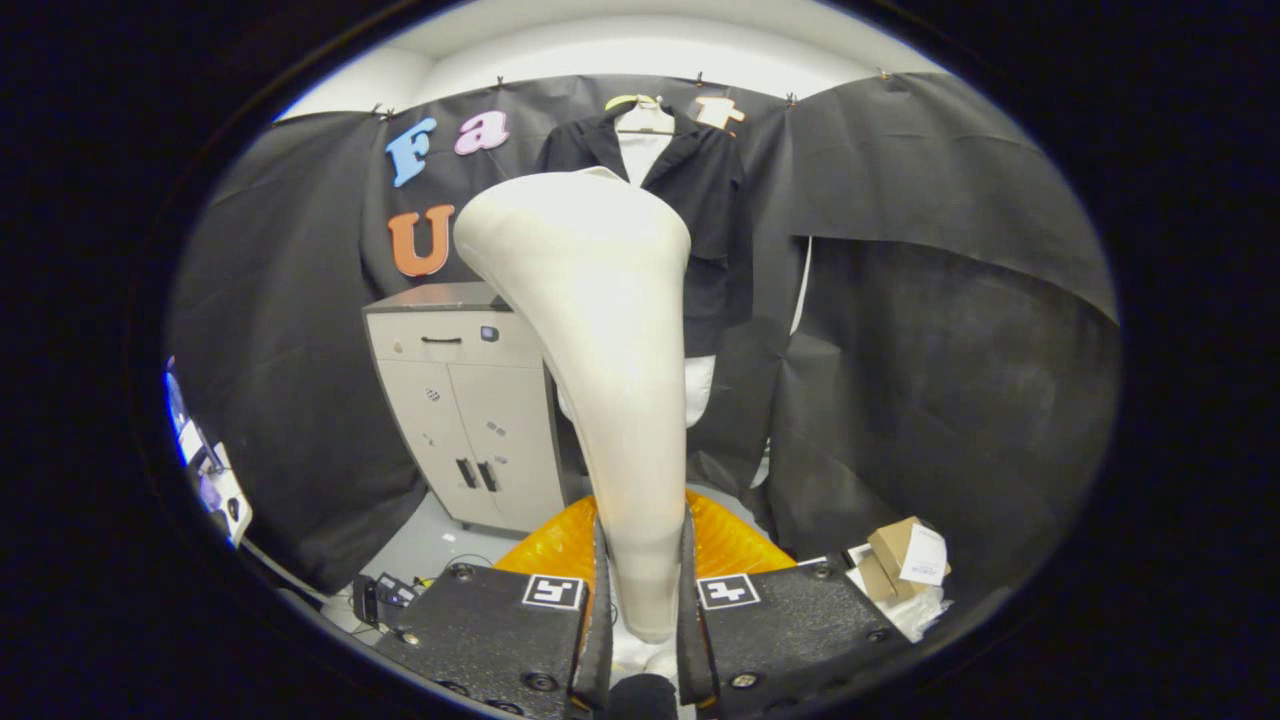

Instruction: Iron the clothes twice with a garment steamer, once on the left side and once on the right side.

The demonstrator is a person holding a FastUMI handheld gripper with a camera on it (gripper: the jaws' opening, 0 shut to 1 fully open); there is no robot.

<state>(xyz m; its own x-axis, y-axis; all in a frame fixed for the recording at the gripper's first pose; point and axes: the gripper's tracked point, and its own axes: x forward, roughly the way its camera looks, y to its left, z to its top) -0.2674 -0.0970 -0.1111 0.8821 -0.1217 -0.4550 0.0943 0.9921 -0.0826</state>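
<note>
A cream-white garment steamer (pixel 600 340) stands upright between my fingers, its handle pinched low down and its wide head rising toward the clothes. My gripper (pixel 643 590) is shut on the steamer's handle, both black fingers pressing its sides. Beyond the steamer a black jacket (pixel 705 210) over a white shirt (pixel 640 145) hangs on a hanger against the booth wall. The steamer's head covers the jacket's left half and lower front. The head is some way short of the cloth.
A beige cabinet (pixel 470 400) with a drawer and two doors stands left of the hanging clothes. An orange object (pixel 730 545) lies on the floor just ahead of the fingers. Cardboard boxes (pixel 905 560) sit to the right, cables and devices (pixel 385 595) to the left.
</note>
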